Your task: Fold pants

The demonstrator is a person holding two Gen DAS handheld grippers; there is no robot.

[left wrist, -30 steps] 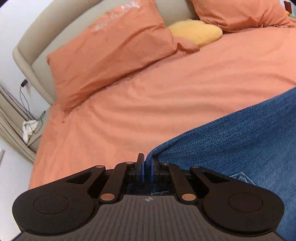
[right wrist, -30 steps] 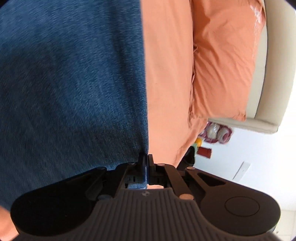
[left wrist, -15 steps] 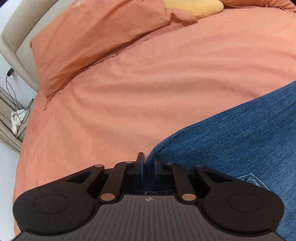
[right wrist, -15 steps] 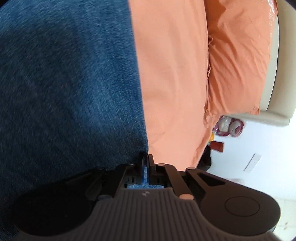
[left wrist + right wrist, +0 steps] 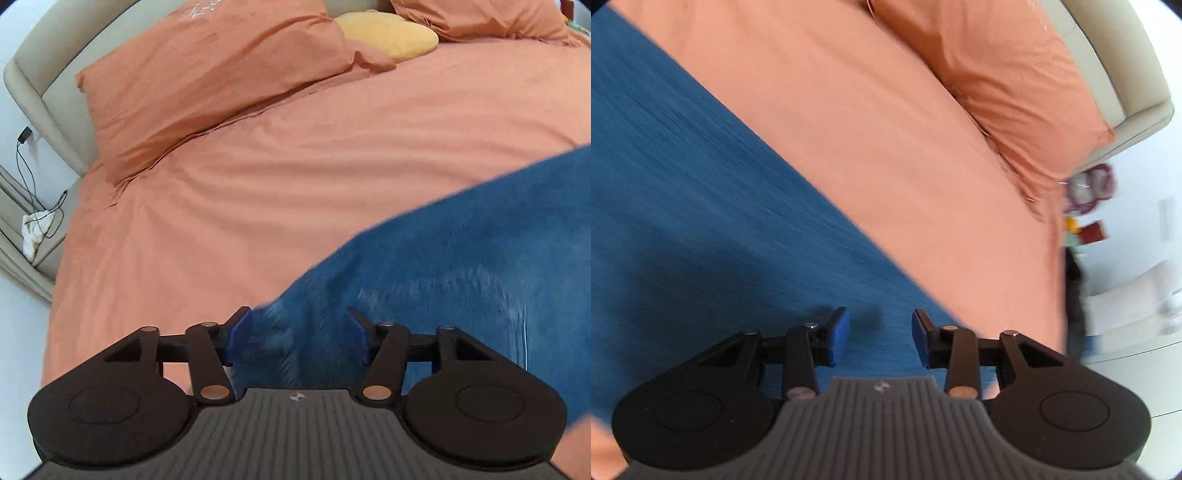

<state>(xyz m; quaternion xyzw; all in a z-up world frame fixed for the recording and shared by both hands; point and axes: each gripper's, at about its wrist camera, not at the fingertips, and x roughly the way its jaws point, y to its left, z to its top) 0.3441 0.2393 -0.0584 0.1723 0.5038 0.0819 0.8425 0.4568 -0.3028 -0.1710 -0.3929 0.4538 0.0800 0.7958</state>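
1. Denim pants (image 5: 461,258) lie spread on the bed's orange sheet (image 5: 295,166). In the left wrist view the blue cloth fills the area ahead and to the right of the jaws, and a bunched corner of it sits in the gap between them. In the right wrist view the pants (image 5: 701,192) cover everything ahead and to the left, their straight edge running diagonally just ahead of the right-hand finger.

2. Handling, as a judgement: this looks like thick, fairly heavy cloth, soft enough to drape but stiff enough to hold a crease. It should not slip much against rubbery pads, and nothing about it is fragile. A grip on a single layer may let the lower layer sag, so both layers want pinching together.

3. Where to take hold: the edge or corner nearest each set of jaws looks best, where seams or hems give a thicker, firmer ridge. The flat middle offers nothing to pinch.

4. Left gripper (image 5: 295,334): jaws spread wide, blue pads on either side of the raised fabric, not clamping it.

5. Right gripper (image 5: 880,334): jaws also wide apart, with flat denim showing between the pads and nothing held.

6. Beyond the jaws: orange pillows (image 5: 214,74) and a yellow cushion (image 5: 388,35) rest against a beige headboard (image 5: 44,92), well away from the pants. Both views are blurred on the denim.
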